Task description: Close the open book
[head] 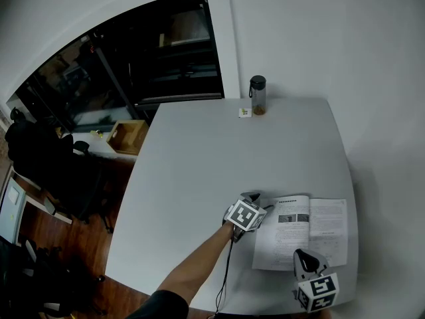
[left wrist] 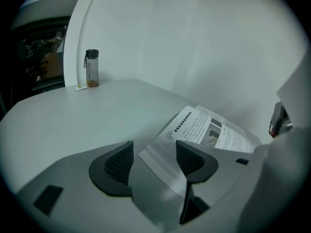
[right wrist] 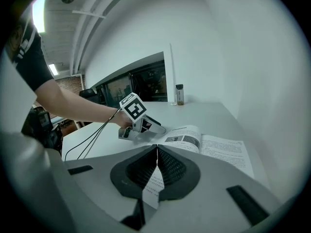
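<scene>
A: Where's the open book [head: 312, 231]?

B: Flat on the table [head: 219, 151], near corner on the person's right; both pages face up; bottle [head: 257, 95] well apart at the far edge, not involved.

A: Left gripper [left wrist: 154, 152]?

B: At the book's left edge; its fingers [left wrist: 119, 161] are spread wide with nothing gripped; the corner of the left page lies between them, just beside the right-hand finger; can't tell if it touches.

A: Right gripper [right wrist: 156, 152]?

B: At the book's near edge, roughly by the spine; fingers [right wrist: 172, 169] pressed together; a strip of printed page shows in the seam under them; looks clamped on that page; it's a thin sheet, so I'm not fully sure.

A: Step in hand?

B: My read is getting hold of the left half to fold it over; book is fully open, nothing closed yet.

A: How to do it well?

B: Slide the left fingers in so the whole left half sits between them, not one leaf; close gently; lift and swing it over the spine onto the right half; the right gripper should let go and clear off before the halves meet, or it gets trapped; watch that the book doesn't skid, since the table looks smooth.
</scene>
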